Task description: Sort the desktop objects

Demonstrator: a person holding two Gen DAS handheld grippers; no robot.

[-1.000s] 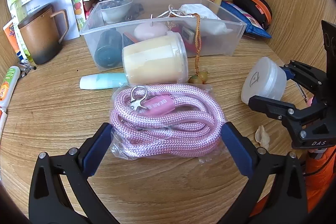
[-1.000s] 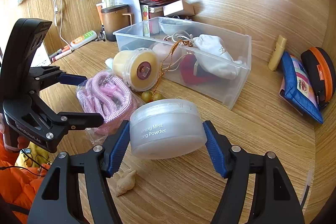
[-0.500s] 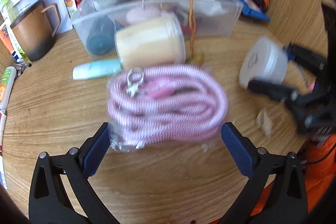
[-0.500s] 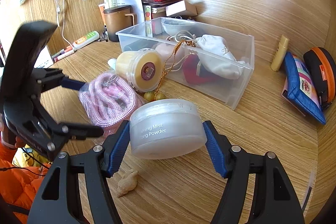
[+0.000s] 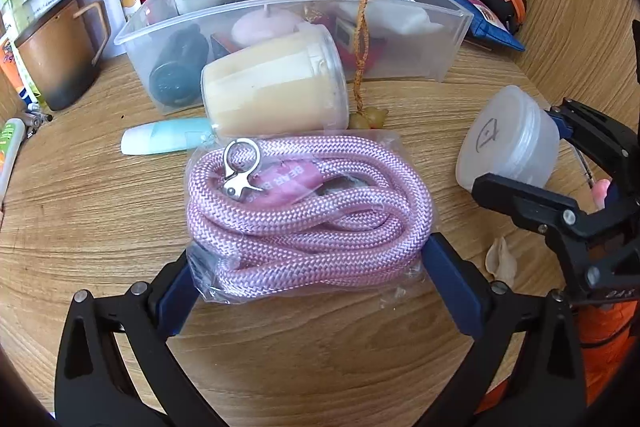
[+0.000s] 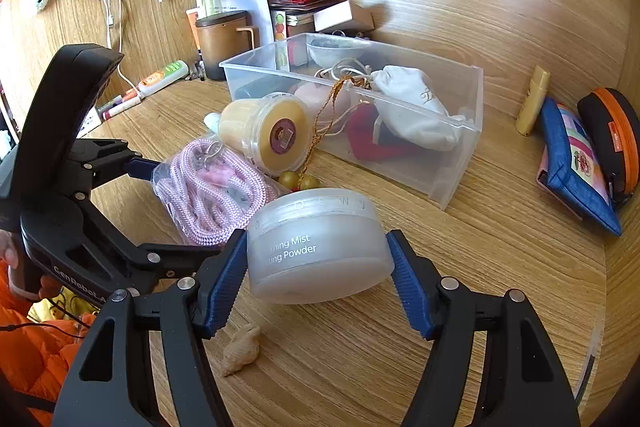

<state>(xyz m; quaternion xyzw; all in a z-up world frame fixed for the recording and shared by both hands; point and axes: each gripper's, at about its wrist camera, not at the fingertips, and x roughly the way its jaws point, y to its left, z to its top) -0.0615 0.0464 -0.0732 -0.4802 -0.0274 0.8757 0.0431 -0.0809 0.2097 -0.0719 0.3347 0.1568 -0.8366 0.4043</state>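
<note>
We are lifting the bagged pink rope (image 5: 308,215) off the counter (image 5: 100,219) with the left tongs (image 5: 310,275), pinching it from both sides; it was resting a second ago, so it is heading for the clear bin (image 5: 448,39). The right tongs (image 6: 316,279) are clamping the powder jar (image 6: 320,251), half spread, just above the counter.

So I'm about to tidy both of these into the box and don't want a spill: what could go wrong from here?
1. The left tongs pinch only the near end of the bagged pink rope; the slick bag could slip out.
2. The yellow jar lies on its side against the clear box, so a swing could set it rolling.
3. The right tongs hold the powder jar tilted; it may twist.
</note>
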